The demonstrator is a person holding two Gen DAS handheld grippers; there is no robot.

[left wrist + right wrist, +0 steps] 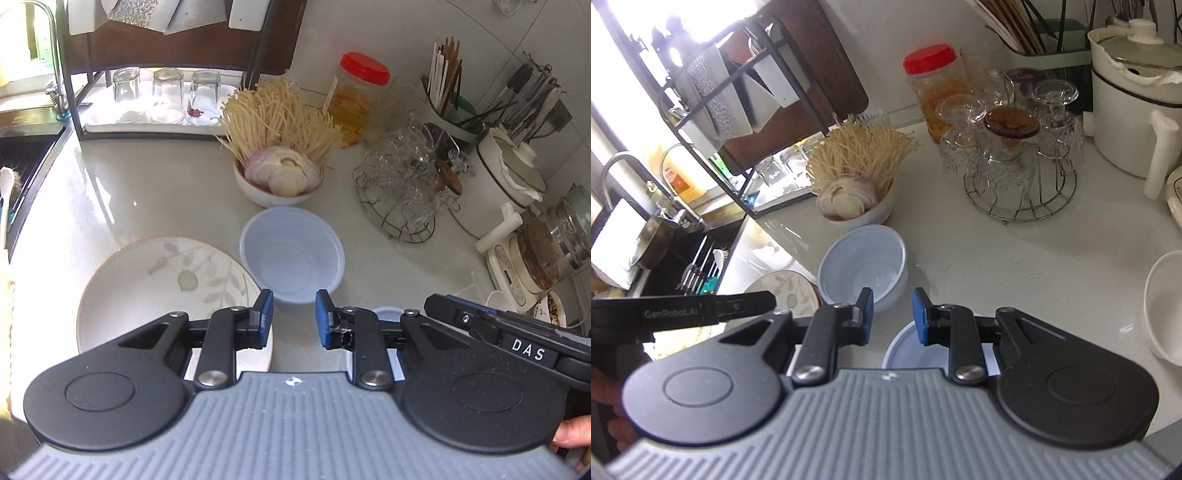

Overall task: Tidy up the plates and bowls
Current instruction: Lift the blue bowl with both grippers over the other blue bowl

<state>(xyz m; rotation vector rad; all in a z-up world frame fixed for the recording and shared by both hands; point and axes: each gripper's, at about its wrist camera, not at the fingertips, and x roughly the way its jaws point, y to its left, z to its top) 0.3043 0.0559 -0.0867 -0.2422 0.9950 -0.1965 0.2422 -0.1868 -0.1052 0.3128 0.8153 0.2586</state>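
Note:
A pale blue plastic bowl (291,254) stands upright on the white counter, just beyond my left gripper (294,318), which is open and empty. A leaf-patterned plate (162,284) lies left of it, partly under my left finger. In the right wrist view the same bowl (862,262) sits ahead of my right gripper (893,315), open and empty. A second pale blue bowl (916,350) lies under the right gripper, mostly hidden. The plate (786,291) shows at the left. A white bowl (1163,302) is at the right edge.
A white bowl of sliced onion and enoki mushrooms (277,177) stands behind the blue bowl. A wire rack of glasses (406,184), a red-lidded jar (358,96), a utensil holder (447,96), a white pot (509,173) and a kettle (546,251) line the right. A dish rack (155,103) and sink (22,155) are left.

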